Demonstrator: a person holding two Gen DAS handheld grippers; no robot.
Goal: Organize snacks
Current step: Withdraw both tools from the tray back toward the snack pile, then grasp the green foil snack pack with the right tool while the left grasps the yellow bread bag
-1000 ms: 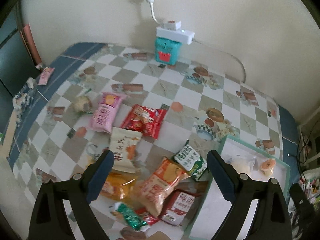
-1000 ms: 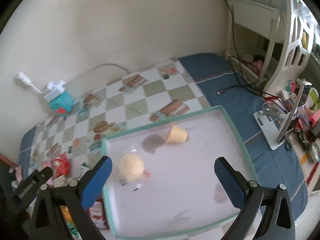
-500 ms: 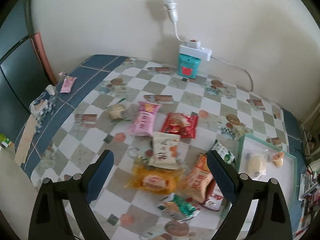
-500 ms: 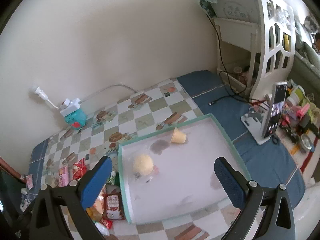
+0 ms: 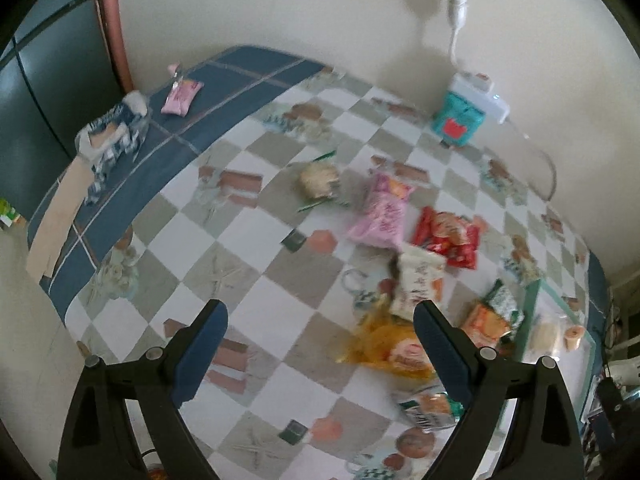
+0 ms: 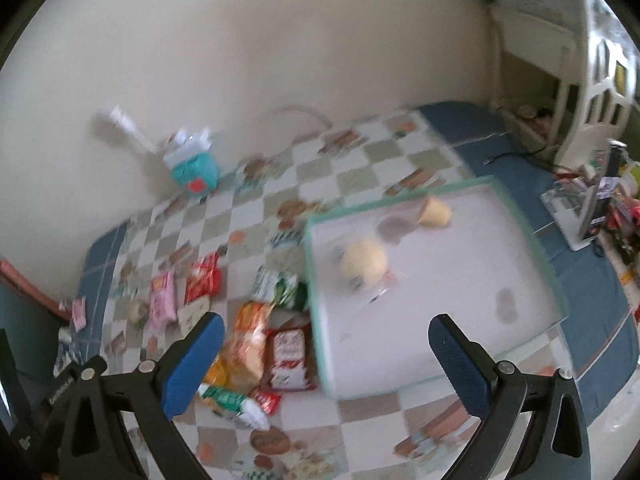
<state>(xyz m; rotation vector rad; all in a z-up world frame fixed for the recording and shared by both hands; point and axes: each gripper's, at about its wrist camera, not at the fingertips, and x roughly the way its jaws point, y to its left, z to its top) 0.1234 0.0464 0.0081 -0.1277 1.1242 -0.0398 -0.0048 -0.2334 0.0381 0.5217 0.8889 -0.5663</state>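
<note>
Several snack packets lie on the checked tablecloth: a pink packet [image 5: 384,212], a red packet [image 5: 448,236], a white packet [image 5: 418,280], an orange-yellow bag [image 5: 390,346] and a green packet [image 5: 506,304]. A white tray with a teal rim [image 6: 316,320] holds a round yellow bun [image 6: 364,258] and a small orange cup [image 6: 436,210]. My left gripper [image 5: 320,348] is open and empty, above the table left of the pile. My right gripper [image 6: 324,356] is open and empty, above the tray's near left edge. Both views are blurred.
A teal box with a white power strip [image 5: 460,116] stands by the wall. A small pink packet [image 5: 180,94] and a crumpled wrapper [image 5: 112,136] lie on the blue border at far left. A phone on a stand [image 6: 588,216] and clutter sit right of the tray.
Both views have swung. The left gripper moved left, so the pile now sits to its right. The right gripper came lower and left toward the tray's near left edge. Both stay open.
</note>
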